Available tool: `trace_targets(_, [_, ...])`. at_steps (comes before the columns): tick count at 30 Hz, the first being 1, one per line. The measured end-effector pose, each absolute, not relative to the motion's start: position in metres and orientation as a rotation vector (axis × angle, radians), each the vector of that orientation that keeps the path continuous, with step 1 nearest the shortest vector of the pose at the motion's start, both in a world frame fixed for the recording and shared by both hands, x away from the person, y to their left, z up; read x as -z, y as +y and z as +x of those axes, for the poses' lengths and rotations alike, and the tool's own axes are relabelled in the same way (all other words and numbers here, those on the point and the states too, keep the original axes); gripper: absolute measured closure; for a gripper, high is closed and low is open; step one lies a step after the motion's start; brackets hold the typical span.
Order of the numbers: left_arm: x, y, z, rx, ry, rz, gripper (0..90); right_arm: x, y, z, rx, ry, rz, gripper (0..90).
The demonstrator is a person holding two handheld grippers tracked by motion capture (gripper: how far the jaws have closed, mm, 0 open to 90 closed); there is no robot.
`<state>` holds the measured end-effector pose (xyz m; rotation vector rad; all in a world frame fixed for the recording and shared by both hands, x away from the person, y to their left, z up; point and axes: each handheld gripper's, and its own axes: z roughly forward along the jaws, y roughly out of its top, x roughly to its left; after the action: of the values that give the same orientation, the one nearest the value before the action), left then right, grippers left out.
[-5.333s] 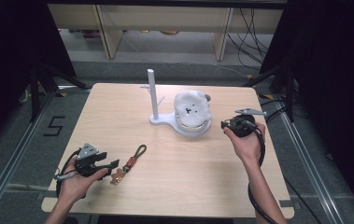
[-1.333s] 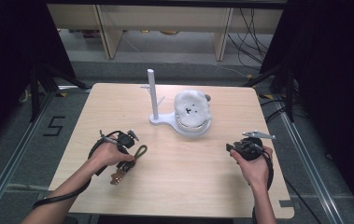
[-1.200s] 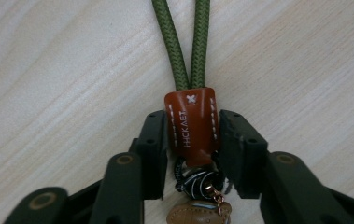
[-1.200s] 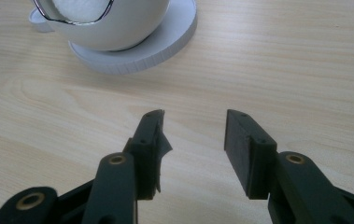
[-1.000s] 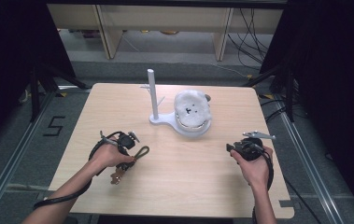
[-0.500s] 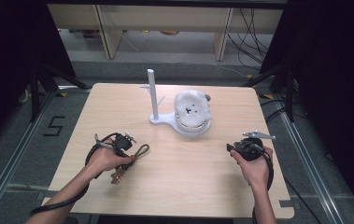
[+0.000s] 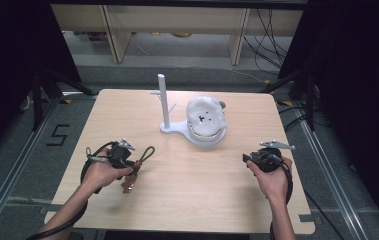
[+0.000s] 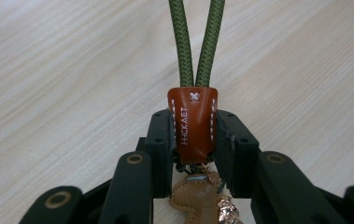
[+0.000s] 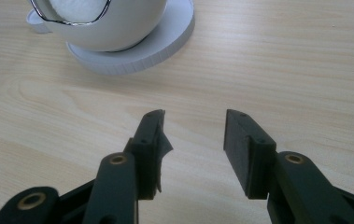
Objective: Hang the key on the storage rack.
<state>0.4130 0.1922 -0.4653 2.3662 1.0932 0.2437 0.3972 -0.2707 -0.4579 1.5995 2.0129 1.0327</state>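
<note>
1. Left tongs (image 8: 191,154) are clamped on the keychain's brown leather tab (image 8: 192,119), lower left of the counter (image 7: 187,200)
2. Right tongs (image 9: 193,149) stand apart at lower right, near the white stand (image 9: 132,32)

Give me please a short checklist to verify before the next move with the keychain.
1. Left gripper shut on the keychain's brown leather tab: ok.
2. Tab centred between the jaws: ok.
3. Green cord loop free, lying on the table: ok.
4. Right gripper open and holding nothing: ok.
5. White stand upright beside the white bowl-shaped thing: ok.
6. Grip firm enough for lifting: cannot tell.
</note>
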Motion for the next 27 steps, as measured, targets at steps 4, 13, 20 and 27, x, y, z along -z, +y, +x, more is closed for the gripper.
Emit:
trace_targets(4, [0.463, 0.201, 0.408, -0.277, 1.097, 2.289, 68.2, 0.458, -0.270, 0.397, -1.024, 2.006, 1.603, 58.6])
trace_targets(13, [0.457, 0.214, 0.405, -0.352, 1.106, 2.164, 68.3, 0.460, -0.271, 0.399, -1.058, 2.007, 1.576, 58.7])
trace_targets(20, [0.451, 0.221, 0.405, -0.403, 1.083, 2.095, 68.3, 0.460, -0.270, 0.398, -1.059, 2.011, 1.579, 58.7])
trace_targets(27, [0.448, 0.221, 0.406, -0.424, 1.085, 2.037, 68.3, 0.460, -0.270, 0.397, -1.038, 2.002, 1.590, 58.7])
